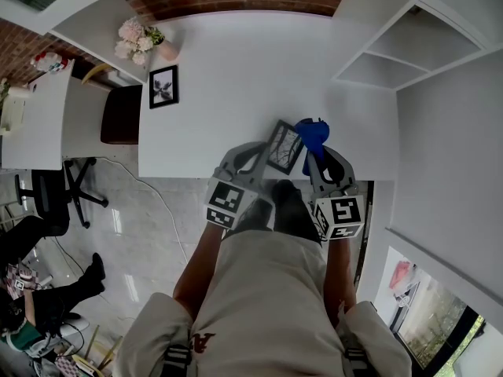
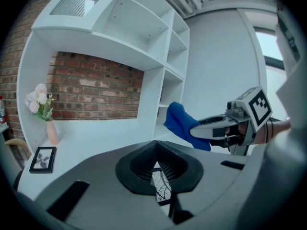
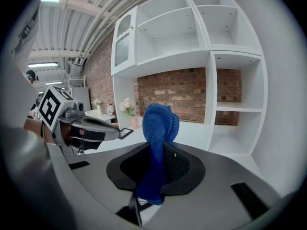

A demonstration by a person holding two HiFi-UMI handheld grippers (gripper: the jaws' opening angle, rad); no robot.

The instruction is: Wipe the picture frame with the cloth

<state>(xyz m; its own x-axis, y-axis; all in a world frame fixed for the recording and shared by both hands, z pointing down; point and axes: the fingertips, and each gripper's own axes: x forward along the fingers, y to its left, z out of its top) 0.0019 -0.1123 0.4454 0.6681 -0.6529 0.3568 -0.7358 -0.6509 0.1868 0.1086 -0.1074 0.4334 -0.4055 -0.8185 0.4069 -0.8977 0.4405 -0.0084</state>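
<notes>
Left gripper view showed the frame [image 2: 160, 186] caught by one edge between the jaws of the left gripper [image 2: 160, 175], so it was off the table [image 1: 259, 77] and held in the air just ahead of the person. It looked light and stiff, and its face seemed glazed, which would make it slick and breakable. I judged that the rim was the place to hold it, as it was held there, with the face left free for wiping and the squeeze kept modest. The left jaws stood only a sliver apart, clamped on that edge, and nothing else touched them. Just to that gripper's right, the right gripper [image 1: 314, 157] was clenched on the cloth [image 1: 312, 134]. A soft blue bunch rose past its jaw tips and a limp tail hung back behind the jaws. The cloth would fold and drag easily, so I judged that the bunched end should meet the glass. From the head view the bunch lay right beside the frame's near edge, but I could not tell whether it touched. Both grippers sat over the table's near edge, pointing away from the person. Farther ahead and to the left of the left gripper, another frame [image 1: 163, 86] lay on the table, well apart from the held one. Flowers [image 1: 137, 39] stood in a vase beyond it, near the brick wall. White shelves [image 1: 409, 53] rose ahead and to the right of the right gripper.
</notes>
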